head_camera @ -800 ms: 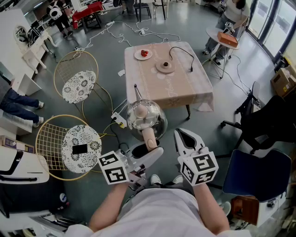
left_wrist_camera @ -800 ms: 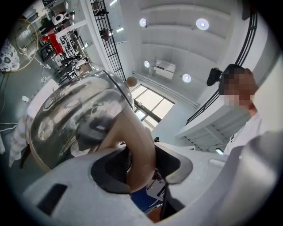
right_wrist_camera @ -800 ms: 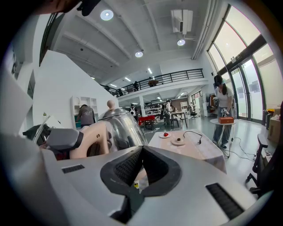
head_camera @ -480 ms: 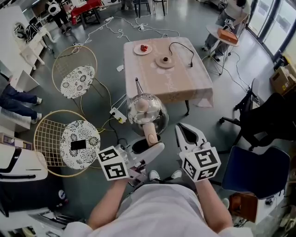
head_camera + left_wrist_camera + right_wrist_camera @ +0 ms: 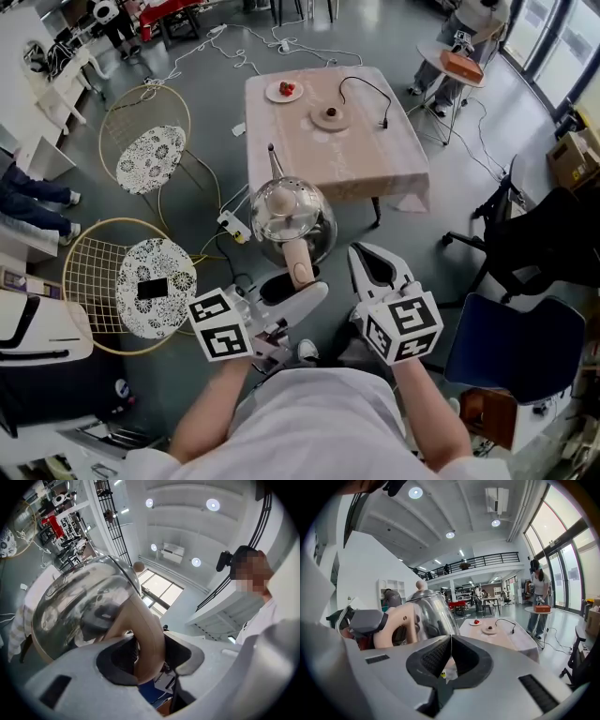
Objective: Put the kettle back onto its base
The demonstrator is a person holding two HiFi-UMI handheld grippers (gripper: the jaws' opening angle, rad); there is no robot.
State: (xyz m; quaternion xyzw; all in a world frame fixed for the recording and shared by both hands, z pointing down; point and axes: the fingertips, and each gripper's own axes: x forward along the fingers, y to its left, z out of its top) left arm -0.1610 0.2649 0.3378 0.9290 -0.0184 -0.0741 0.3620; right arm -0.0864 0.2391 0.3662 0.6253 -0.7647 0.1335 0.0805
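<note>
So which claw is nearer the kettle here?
Left. The left claw grips the kettle by its handle; the right claw, closed and empty, hangs off to the kettle's right without touching it.

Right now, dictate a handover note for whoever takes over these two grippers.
Left gripper: shut on the kettle by its handle; the kettle is in the air over the floor, short of the table.
Right gripper: shut, empty, beside the kettle.
Base: on the table towards its far side, nothing on it, cord next to it.
Done: kettle in grip.
Left: carry it over the table, lower it onto the base, let go.
</note>
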